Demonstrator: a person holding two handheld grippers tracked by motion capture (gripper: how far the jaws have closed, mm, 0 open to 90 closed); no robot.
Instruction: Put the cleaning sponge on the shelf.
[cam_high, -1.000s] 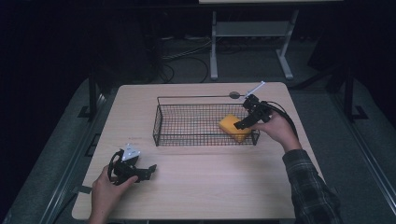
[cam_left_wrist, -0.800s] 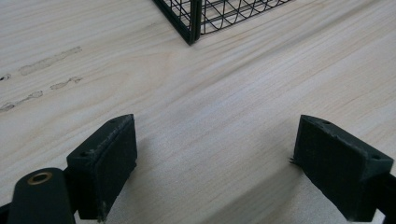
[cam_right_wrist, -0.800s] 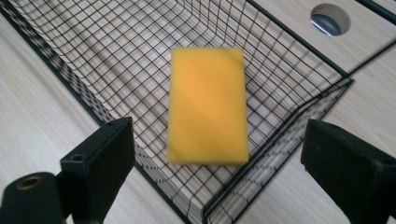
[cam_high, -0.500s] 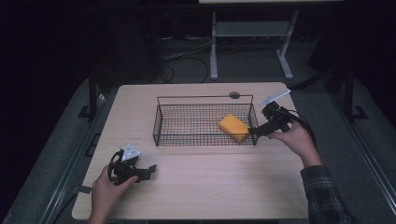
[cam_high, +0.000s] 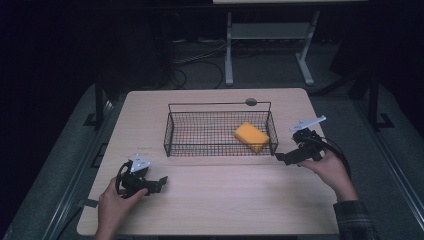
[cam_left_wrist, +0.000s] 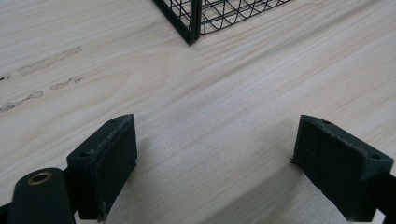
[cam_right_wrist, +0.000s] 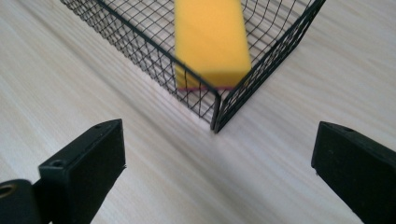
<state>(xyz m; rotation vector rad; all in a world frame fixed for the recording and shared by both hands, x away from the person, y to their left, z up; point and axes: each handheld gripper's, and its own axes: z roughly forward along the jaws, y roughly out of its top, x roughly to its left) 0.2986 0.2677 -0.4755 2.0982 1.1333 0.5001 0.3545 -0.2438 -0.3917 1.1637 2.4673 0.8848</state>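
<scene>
Pulling back from the basket (cam_high: 220, 131), the right gripper (cam_high: 283, 158) had just opened wide and empty, leaving the yellow sponge (cam_high: 251, 136) inside. The left gripper (cam_high: 157, 182) rested open and empty on the bench (cam_high: 225, 200).

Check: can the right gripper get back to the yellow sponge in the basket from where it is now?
Probably yes. The right gripper is open and empty, just outside the wire basket corner nearest the yellow sponge. The basket wall stands between them, but its top is open, so it would go over the rim.
</scene>
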